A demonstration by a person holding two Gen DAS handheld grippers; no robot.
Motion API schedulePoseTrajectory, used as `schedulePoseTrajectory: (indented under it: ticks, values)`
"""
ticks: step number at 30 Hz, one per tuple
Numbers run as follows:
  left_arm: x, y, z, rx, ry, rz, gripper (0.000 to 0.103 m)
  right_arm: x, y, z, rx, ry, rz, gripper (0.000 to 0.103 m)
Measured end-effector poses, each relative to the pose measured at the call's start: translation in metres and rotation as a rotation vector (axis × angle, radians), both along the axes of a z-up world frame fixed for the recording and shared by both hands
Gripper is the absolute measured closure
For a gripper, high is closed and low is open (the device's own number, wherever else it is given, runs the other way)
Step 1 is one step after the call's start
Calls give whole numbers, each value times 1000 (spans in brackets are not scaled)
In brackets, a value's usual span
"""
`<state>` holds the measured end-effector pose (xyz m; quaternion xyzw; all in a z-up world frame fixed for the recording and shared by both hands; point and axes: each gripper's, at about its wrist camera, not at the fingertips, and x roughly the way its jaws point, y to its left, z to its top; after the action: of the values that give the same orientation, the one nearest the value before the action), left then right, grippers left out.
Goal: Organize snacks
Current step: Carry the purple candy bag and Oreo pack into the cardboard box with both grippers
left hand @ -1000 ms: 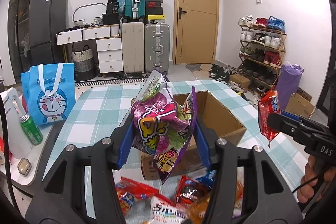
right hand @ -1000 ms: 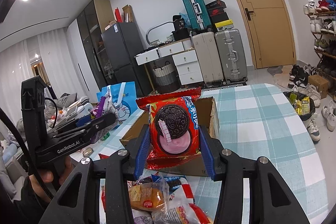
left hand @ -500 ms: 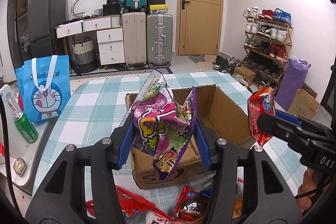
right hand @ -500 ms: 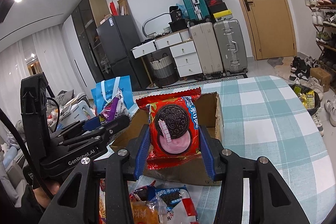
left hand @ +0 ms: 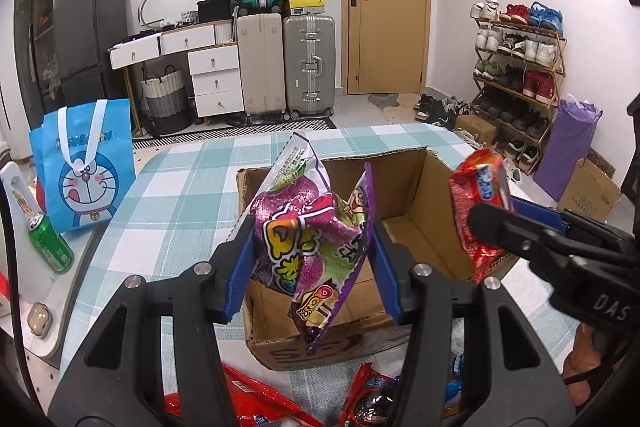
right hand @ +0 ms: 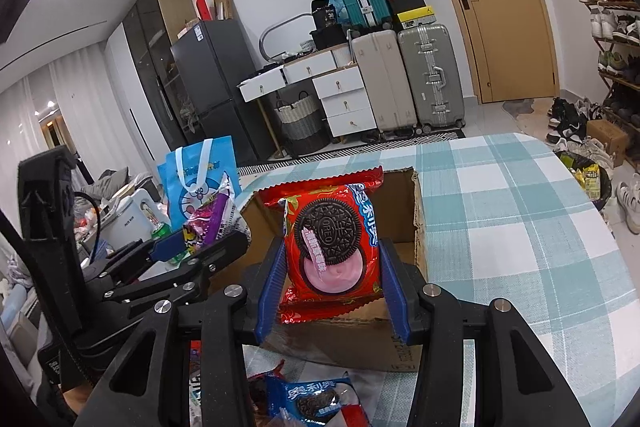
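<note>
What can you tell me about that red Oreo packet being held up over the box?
The red Oreo packet is a glossy foil pouch with crimped, zigzag ends, printed with a dark Oreo biscuit over pink cream and blue-and-white Chinese lettering. It stands upright, slightly puffed, unopened as far as shows. The right gripper pinches its two sides between blue pads, holding it in the air in front of the open cardboard box. Nothing else touches it.

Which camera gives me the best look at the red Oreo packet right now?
The right wrist view: the red Oreo packet sits face-on and centred in the right gripper, print legible. The left wrist view shows it only edge-on at the right, partly hidden by the gripper.
</note>
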<state>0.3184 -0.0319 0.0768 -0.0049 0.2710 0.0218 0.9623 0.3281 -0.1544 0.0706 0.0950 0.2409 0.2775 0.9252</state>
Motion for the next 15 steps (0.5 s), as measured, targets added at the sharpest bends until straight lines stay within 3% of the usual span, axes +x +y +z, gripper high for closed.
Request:
schedulePoseTrajectory:
  ticks: [10,15]
  values:
    - [3,-1,-3,-11,17,-35,52,13,5,-5,15,26,14,57]
    - [-2,3,0,-29,23,-37,47,3,-3,1,27,-23,21,38]
